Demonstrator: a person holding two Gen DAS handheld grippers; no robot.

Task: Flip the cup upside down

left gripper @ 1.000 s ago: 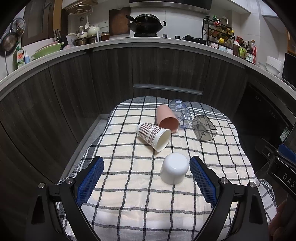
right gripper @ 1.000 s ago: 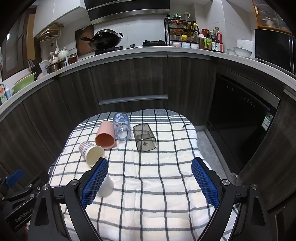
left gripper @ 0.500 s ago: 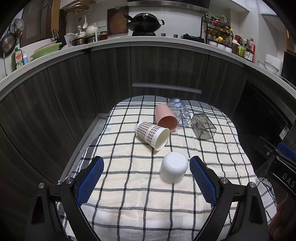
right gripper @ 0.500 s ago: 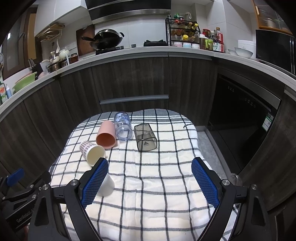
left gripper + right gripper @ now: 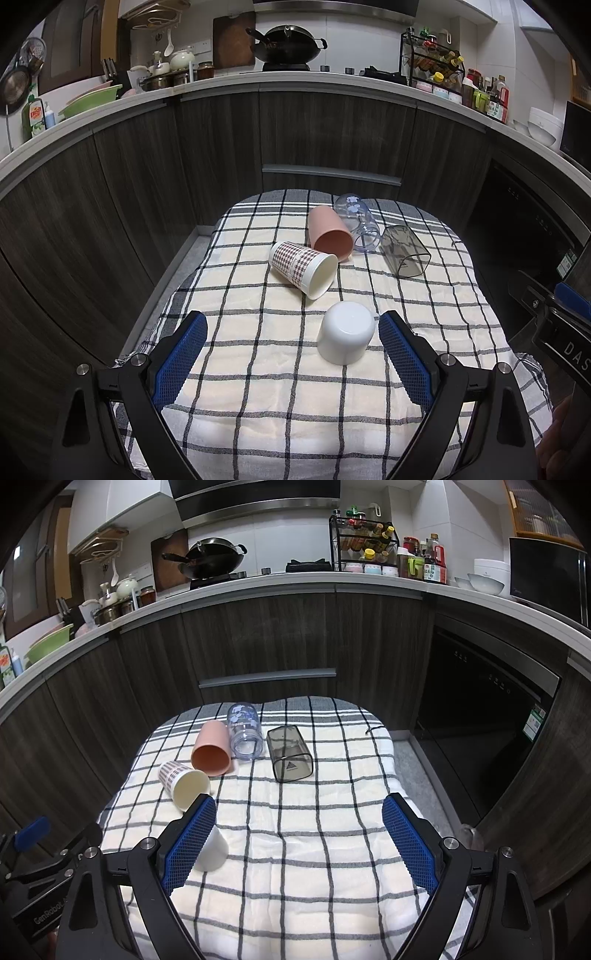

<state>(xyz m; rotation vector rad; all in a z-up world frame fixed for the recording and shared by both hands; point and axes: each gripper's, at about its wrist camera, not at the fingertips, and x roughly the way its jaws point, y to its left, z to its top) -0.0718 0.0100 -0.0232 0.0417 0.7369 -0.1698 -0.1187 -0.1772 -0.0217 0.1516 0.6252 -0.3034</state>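
Note:
A white cup [image 5: 346,332] stands upside down on the checked cloth [image 5: 258,369], just inside my open left gripper [image 5: 291,354], close to its right finger; it also shows in the right wrist view [image 5: 211,851], partly behind a finger. A checked paper cup [image 5: 303,267] [image 5: 183,784], a pink cup [image 5: 328,232] [image 5: 211,751], a clear cup [image 5: 357,223] [image 5: 244,734] and a smoky square cup [image 5: 405,250] [image 5: 289,753] lie on their sides further back. My right gripper [image 5: 299,834] is open and empty above the cloth's near right part.
Dark wood cabinets [image 5: 258,638] curve round behind the small table. The counter above holds a wok [image 5: 286,46], a spice rack [image 5: 364,550] and bowls [image 5: 487,579]. A dishwasher front [image 5: 480,720] stands at the right. The left gripper's body shows at lower left [image 5: 33,867].
Both views have drawn back and risen slightly from the cups. No cup has moved and both grippers stay open.

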